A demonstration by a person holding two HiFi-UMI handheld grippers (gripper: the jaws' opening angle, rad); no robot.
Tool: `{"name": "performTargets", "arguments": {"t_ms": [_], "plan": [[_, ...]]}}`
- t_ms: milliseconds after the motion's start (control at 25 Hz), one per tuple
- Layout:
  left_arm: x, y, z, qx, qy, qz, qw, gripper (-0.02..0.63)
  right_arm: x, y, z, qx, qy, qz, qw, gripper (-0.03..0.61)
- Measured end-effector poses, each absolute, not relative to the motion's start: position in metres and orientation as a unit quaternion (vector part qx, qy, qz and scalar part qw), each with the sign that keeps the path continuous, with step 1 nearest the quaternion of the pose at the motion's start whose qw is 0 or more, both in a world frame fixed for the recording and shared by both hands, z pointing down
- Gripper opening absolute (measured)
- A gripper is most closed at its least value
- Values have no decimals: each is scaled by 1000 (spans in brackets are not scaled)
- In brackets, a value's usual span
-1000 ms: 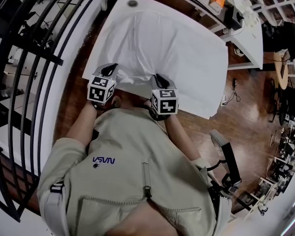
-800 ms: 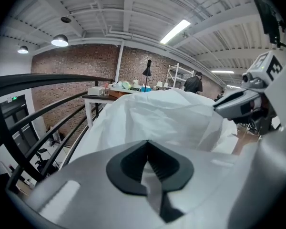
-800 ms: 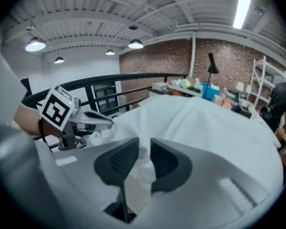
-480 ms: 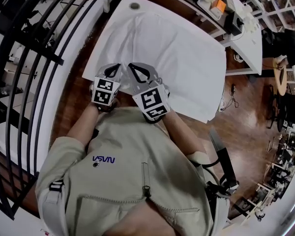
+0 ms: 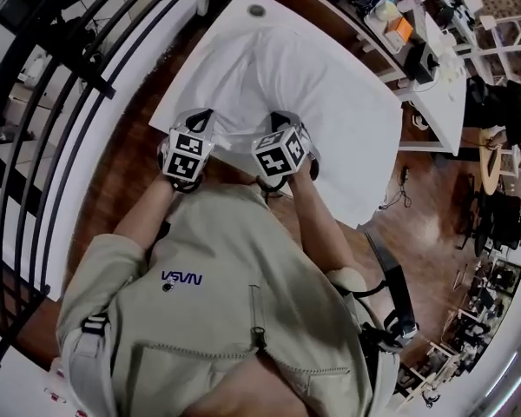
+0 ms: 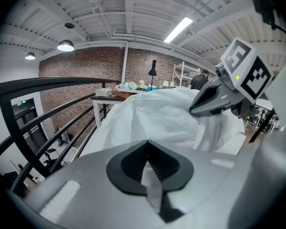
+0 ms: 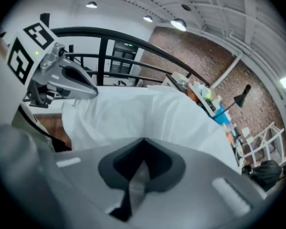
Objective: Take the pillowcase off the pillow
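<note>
Along the near edge of the bench, the pillowcase is shown lying white and full. No bare pillow is seen in any view, so it is judged to be wholly inside. The near hem is gripped at two points, side by side. The left tool is clamped on a fold of the pillowcase, seen as a white strip between its jaws. The right tool is clamped on a second fold; its jaws have just been closing, and white cloth is seen pinched between them. The task is judged to be at its start: both grips are made, but nothing is stripped. The pillowcase remains to be drawn off along the pillow, which may need to be held back.
</note>
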State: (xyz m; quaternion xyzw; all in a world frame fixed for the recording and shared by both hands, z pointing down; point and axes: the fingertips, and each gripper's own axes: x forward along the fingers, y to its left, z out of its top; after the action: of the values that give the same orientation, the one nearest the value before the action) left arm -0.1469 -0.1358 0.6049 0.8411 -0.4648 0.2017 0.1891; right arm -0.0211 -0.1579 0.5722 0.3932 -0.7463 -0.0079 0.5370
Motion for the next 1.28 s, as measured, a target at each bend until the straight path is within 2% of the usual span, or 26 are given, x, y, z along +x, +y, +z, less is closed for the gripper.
{"name": "performTargets", "arguments": {"t_ms": [320,360,520,680,800,960,1080,1280], "plan": [[-143,-136,614,837,-461,219,198,8,-28,-155,569,379,-759,-26,528,6],[-143,-136,614,837,-461,218,199,8,-34,-153,564,371,-765,-33,526,21],[-143,-136,614,838,-464,208,196,8,-70,-142,557,319,-787,-56,524,159],[-143,-135,612,841,-460,210,193,8,-85,-140,580,277,-770,-86,568,192],[-141,-134,619,841,-459,212,192,8,-81,-146,597,267,-744,-109,603,181],[-147,-134,624,837,-462,225,189,8,-76,-151,591,281,-742,-109,599,45],[-148,-135,625,837,-462,228,187,8,-74,-156,565,312,-764,-89,558,21],[-145,-137,638,836,-455,241,190,8,-52,-176,492,425,-792,-53,436,15]]}}
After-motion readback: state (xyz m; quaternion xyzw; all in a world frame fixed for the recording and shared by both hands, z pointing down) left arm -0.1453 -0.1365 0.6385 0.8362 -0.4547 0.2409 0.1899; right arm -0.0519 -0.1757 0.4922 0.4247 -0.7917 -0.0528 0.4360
